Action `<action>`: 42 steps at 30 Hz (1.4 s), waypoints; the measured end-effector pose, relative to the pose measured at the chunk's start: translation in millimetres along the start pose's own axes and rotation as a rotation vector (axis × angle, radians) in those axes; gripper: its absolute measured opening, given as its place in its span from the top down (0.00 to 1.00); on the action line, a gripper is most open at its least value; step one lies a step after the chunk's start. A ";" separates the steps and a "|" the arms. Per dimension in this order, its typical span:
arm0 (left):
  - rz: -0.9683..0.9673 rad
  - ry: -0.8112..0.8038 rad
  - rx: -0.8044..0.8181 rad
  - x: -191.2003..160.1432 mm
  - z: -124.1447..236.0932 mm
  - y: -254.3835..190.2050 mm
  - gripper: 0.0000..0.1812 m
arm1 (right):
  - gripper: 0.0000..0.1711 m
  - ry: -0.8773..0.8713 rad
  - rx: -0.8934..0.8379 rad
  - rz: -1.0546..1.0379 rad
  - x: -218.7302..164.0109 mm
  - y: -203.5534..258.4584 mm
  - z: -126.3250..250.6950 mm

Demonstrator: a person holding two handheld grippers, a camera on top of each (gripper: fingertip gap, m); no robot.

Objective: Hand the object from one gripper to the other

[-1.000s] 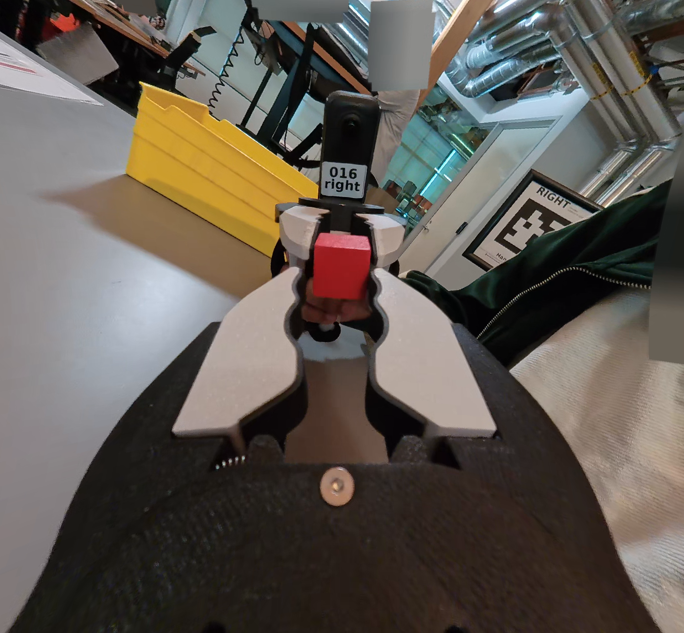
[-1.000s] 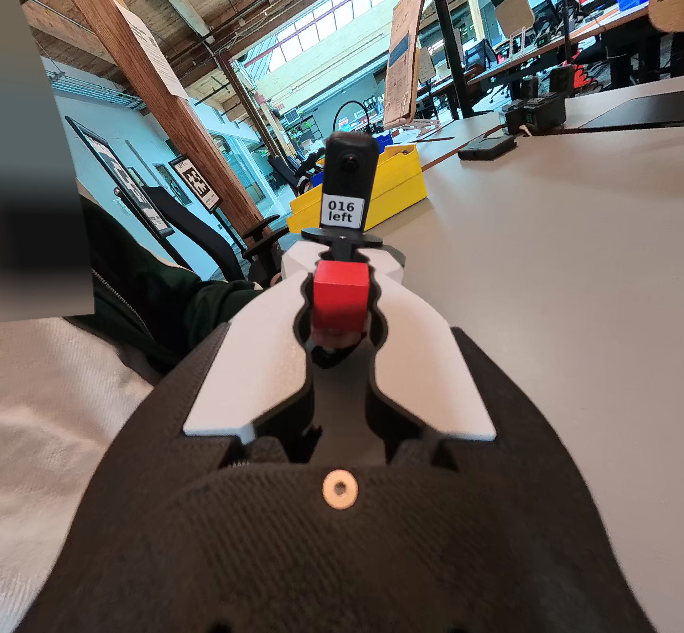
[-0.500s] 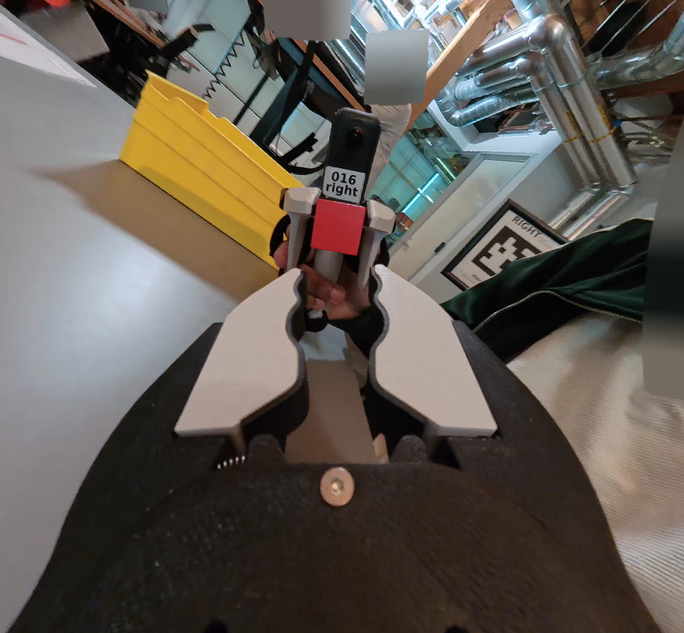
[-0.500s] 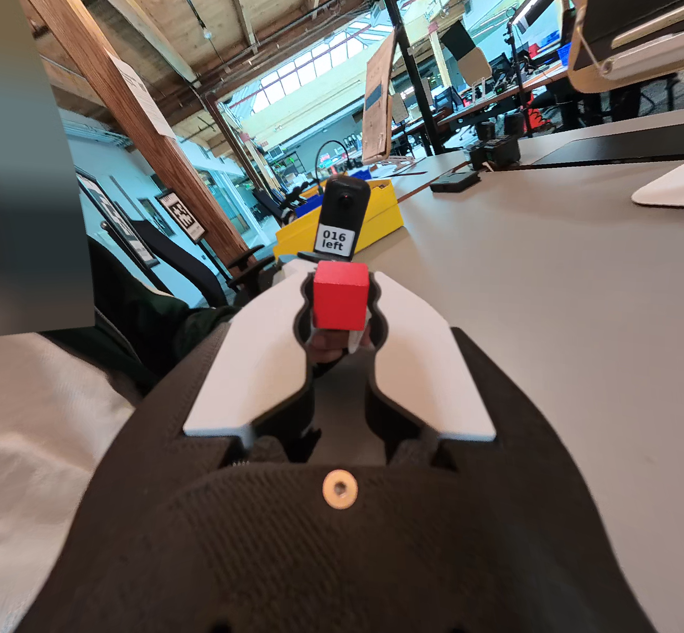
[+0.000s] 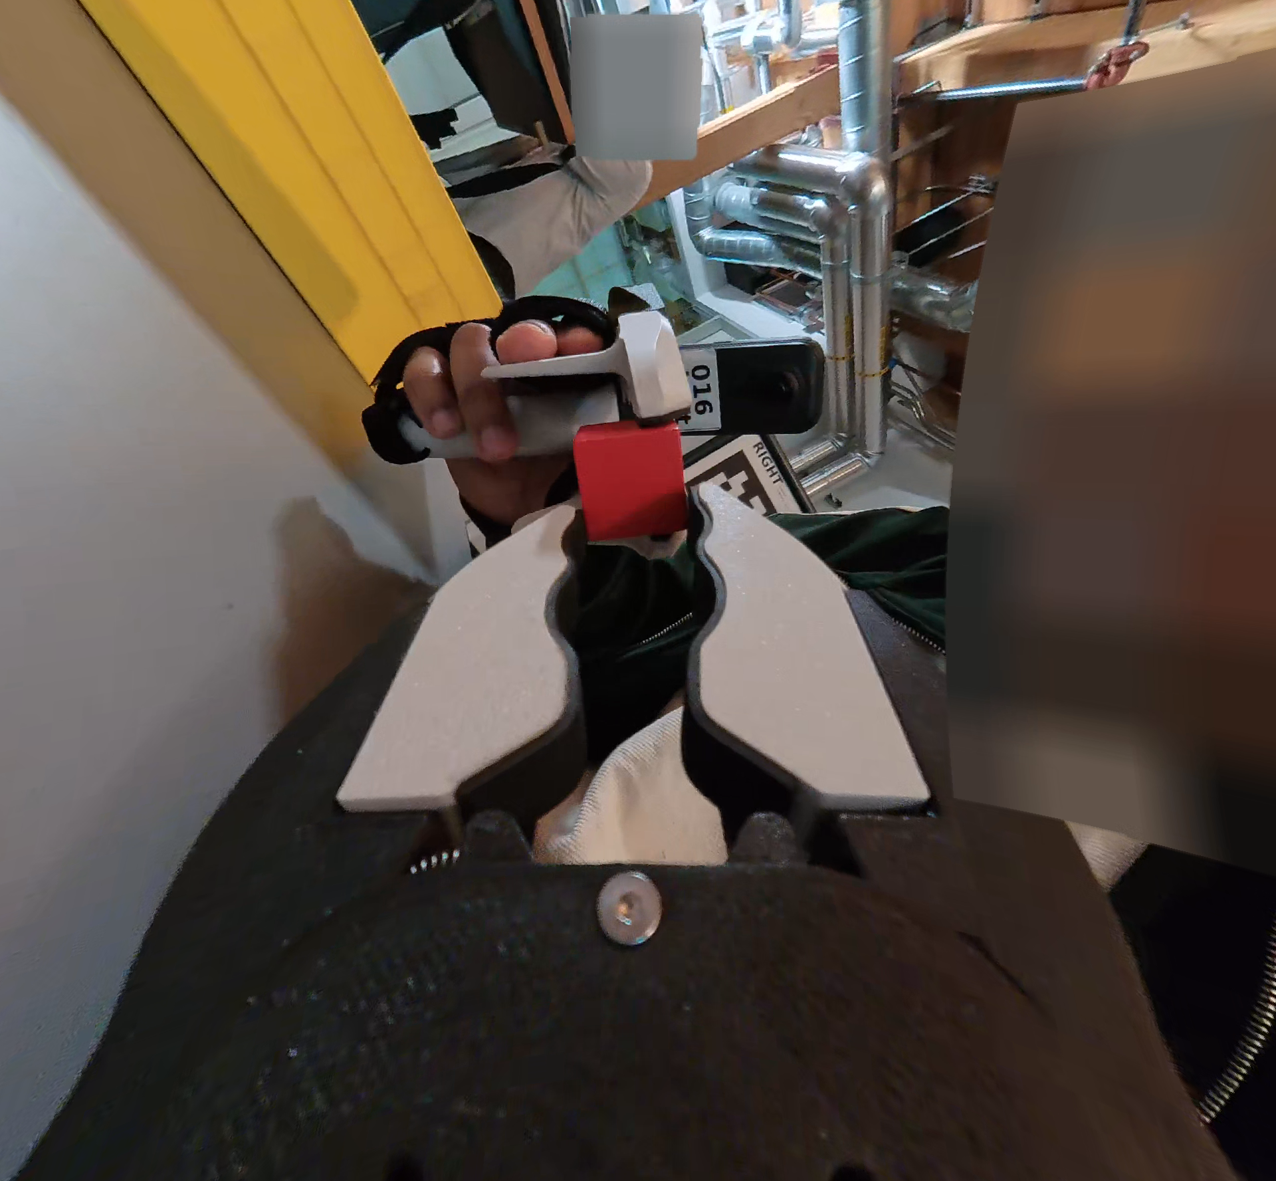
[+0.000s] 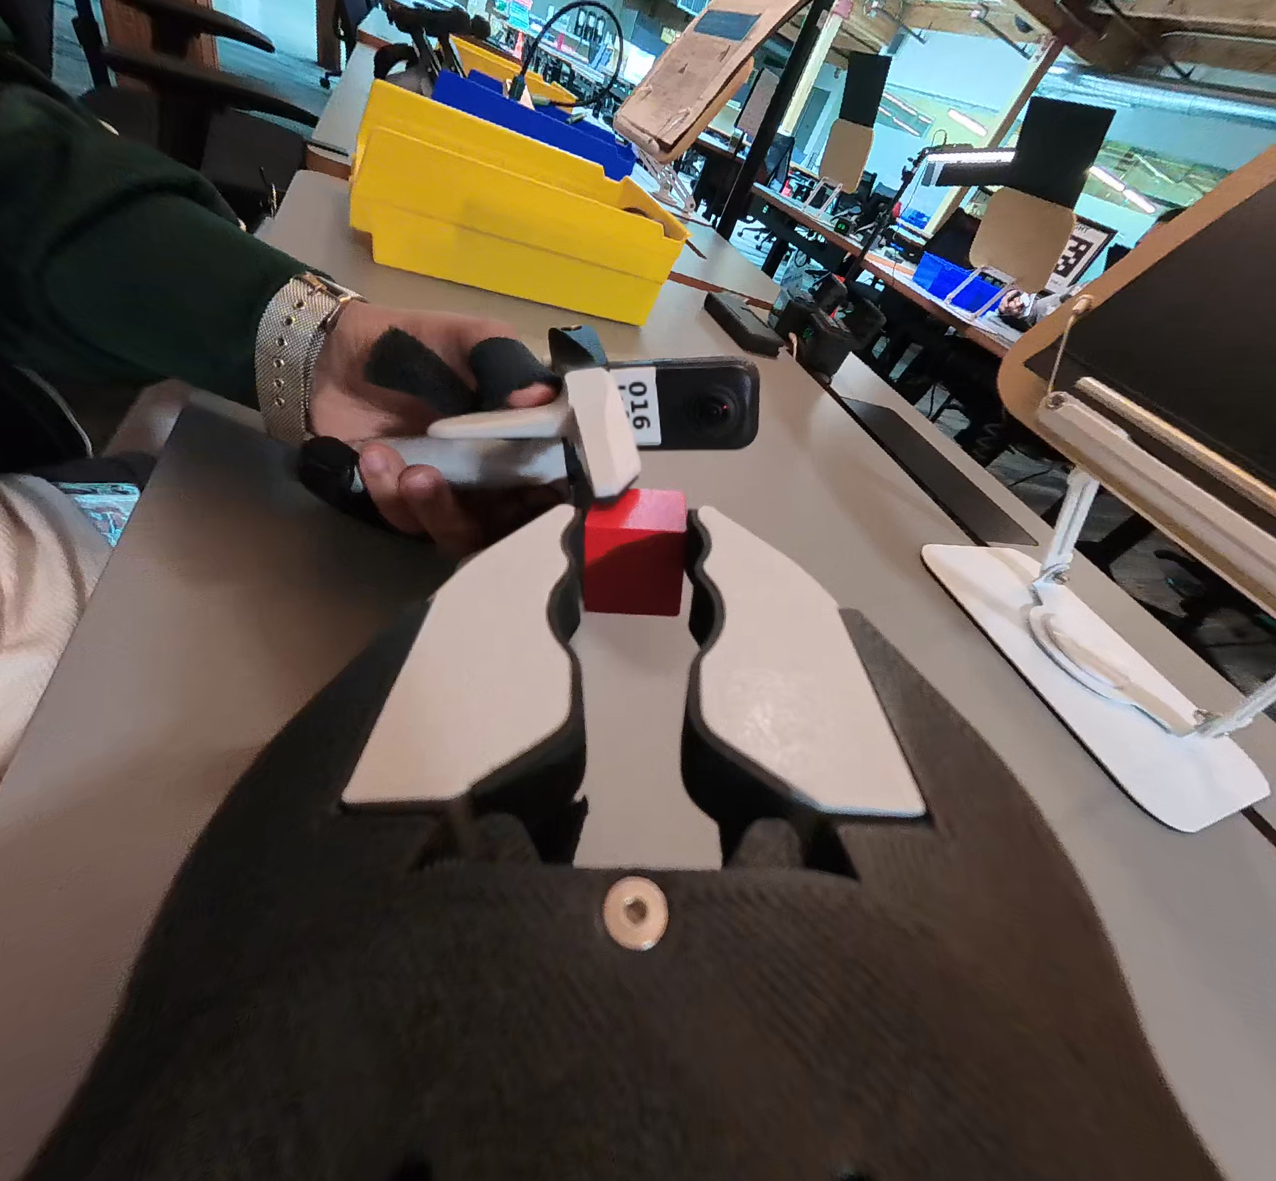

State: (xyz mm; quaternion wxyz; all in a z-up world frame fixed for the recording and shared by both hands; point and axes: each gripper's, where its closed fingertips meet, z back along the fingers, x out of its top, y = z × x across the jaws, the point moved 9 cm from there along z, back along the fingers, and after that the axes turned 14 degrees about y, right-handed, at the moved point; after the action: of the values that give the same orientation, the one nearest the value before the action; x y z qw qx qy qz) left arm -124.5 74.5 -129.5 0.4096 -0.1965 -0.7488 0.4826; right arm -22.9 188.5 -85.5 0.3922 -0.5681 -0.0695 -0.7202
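Observation:
A red cube (image 6: 635,554) is gripped between the fingertips of my right gripper (image 6: 634,526), held above the grey table. In the left wrist view the right gripper (image 5: 652,478) lies turned a quarter turn, with one finger over the cube (image 5: 632,485) and one under it. My left gripper (image 5: 632,516) is open, and its tips stand either side of the cube's near end with a small gap on each side. In the right wrist view one left finger (image 6: 604,443) sits just over the cube's top. The other left finger is hidden.
A yellow bin (image 6: 511,229) and a blue bin (image 6: 538,119) stand at the table's (image 6: 242,595) far side; the yellow bin also shows in the left wrist view (image 5: 276,112). A monitor stand's white base (image 6: 1077,678) is on the right. A person's hands hold both grippers. My left and right fingertips are right by each other.
The grippers have rolled about a quarter turn relative to each other and come together again. The cube, clear of the left tips half a second ago, now sits between them. The right gripper still holds it.

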 end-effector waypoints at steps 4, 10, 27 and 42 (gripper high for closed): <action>-0.014 0.005 -0.009 0.2 -1.6 -1.1 0.84 | 0.83 -0.020 0.000 0.005 0.2 -0.1 1.5; -0.221 -0.086 0.121 6.4 4.8 -14.0 0.86 | 0.58 -0.087 0.069 -0.319 -6.7 -13.8 -1.3; -0.574 -0.067 0.373 3.4 -9.4 -20.8 0.85 | 0.82 -0.186 0.288 -0.618 -7.8 -19.1 2.6; -0.533 -0.070 0.290 3.4 -11.6 -21.4 0.85 | 0.83 -0.190 0.297 -0.595 -3.7 -18.1 5.8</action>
State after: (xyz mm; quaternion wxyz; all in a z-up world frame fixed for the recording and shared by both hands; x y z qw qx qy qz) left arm -115.0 73.6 -106.9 0.5196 0.0841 -0.7109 0.4664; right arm -30.0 205.8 -80.4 0.2352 -0.5242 -0.3723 -0.7289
